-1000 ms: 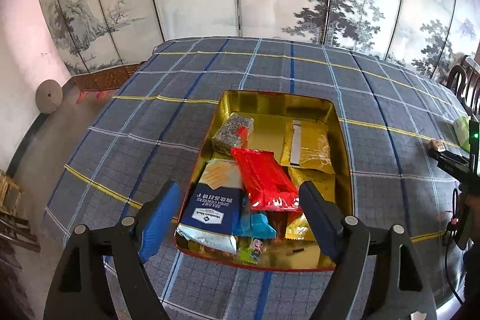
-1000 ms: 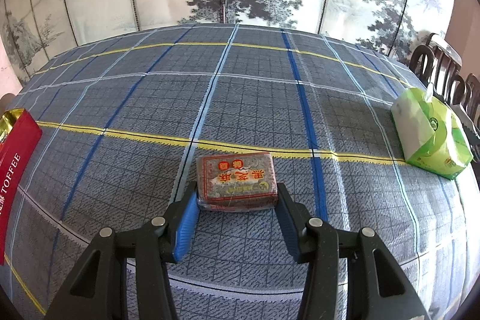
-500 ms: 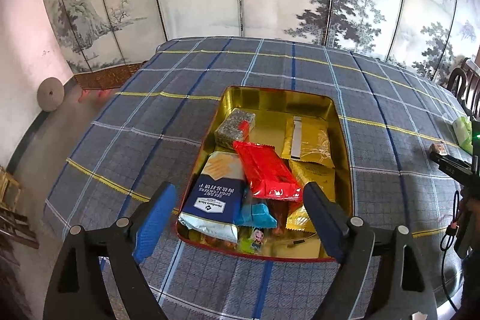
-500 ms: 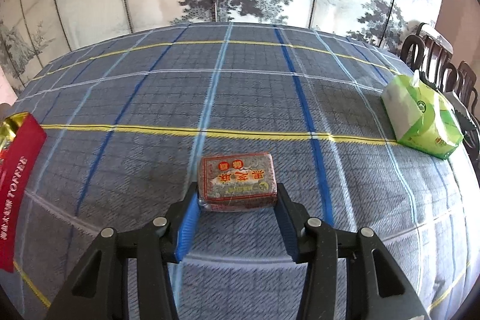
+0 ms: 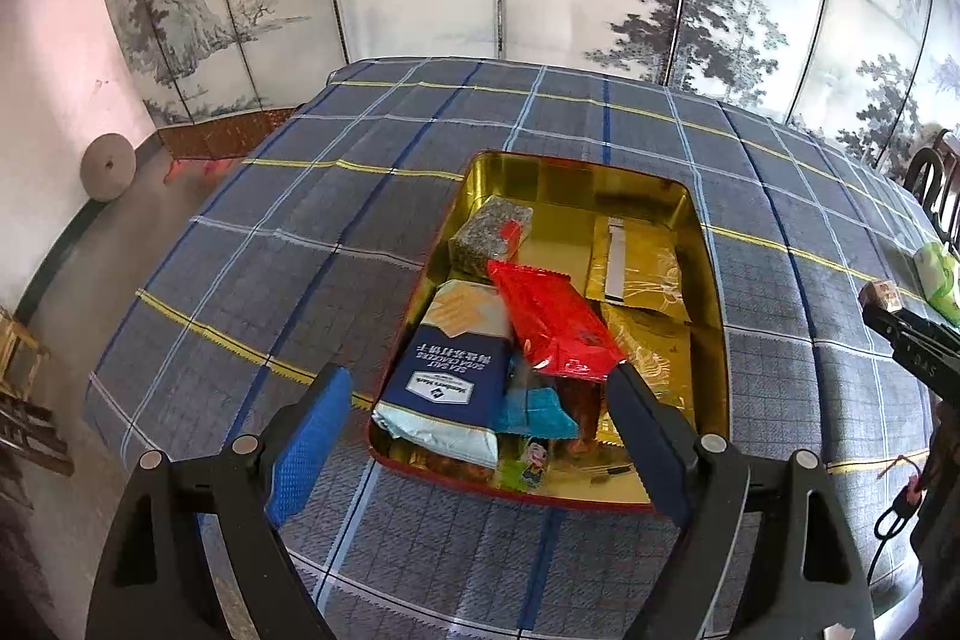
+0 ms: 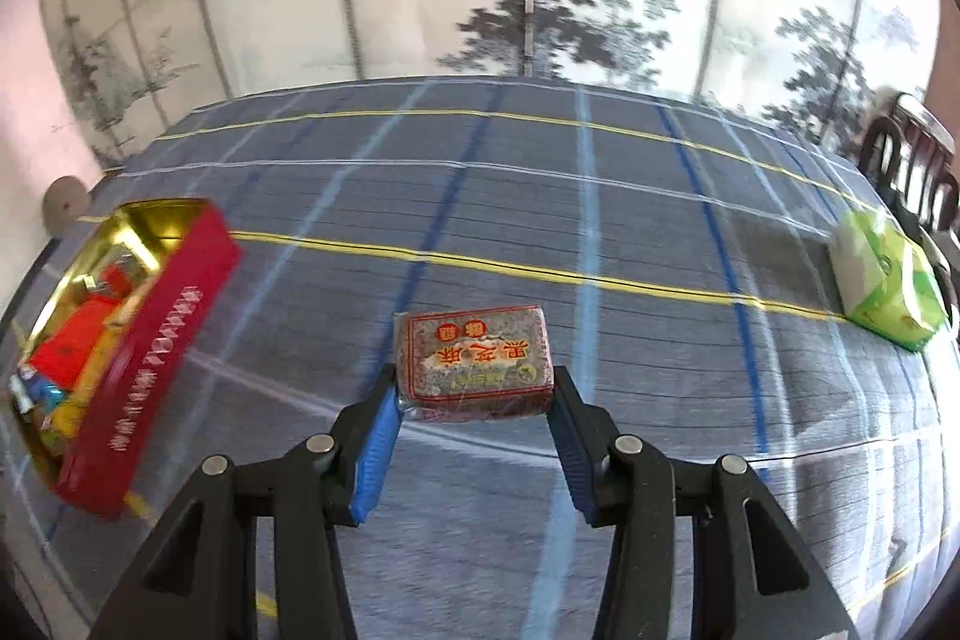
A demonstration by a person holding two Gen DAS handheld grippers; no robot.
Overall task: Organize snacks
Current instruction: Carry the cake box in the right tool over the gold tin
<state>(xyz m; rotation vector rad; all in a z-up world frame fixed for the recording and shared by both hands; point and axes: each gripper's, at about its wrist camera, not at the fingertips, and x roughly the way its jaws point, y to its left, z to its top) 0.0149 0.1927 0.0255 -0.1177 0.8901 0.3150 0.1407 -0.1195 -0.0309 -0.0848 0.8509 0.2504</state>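
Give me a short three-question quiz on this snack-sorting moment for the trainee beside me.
1. True or false: the right hand-held gripper is empty.
2. Which lies on top of the pile in the tin: A) the red packet, B) the navy cracker pack, C) a banana?
3. Fill in: the left hand-held gripper stands ____ above the tin's near end.

Key
1. False: its pads press on the sesame cake pack, clear of the plaid tablecloth.
2. A.
3. Open, holding nothing.

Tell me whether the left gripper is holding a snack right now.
No. The left gripper stands open above the tin, nothing between its jaws.
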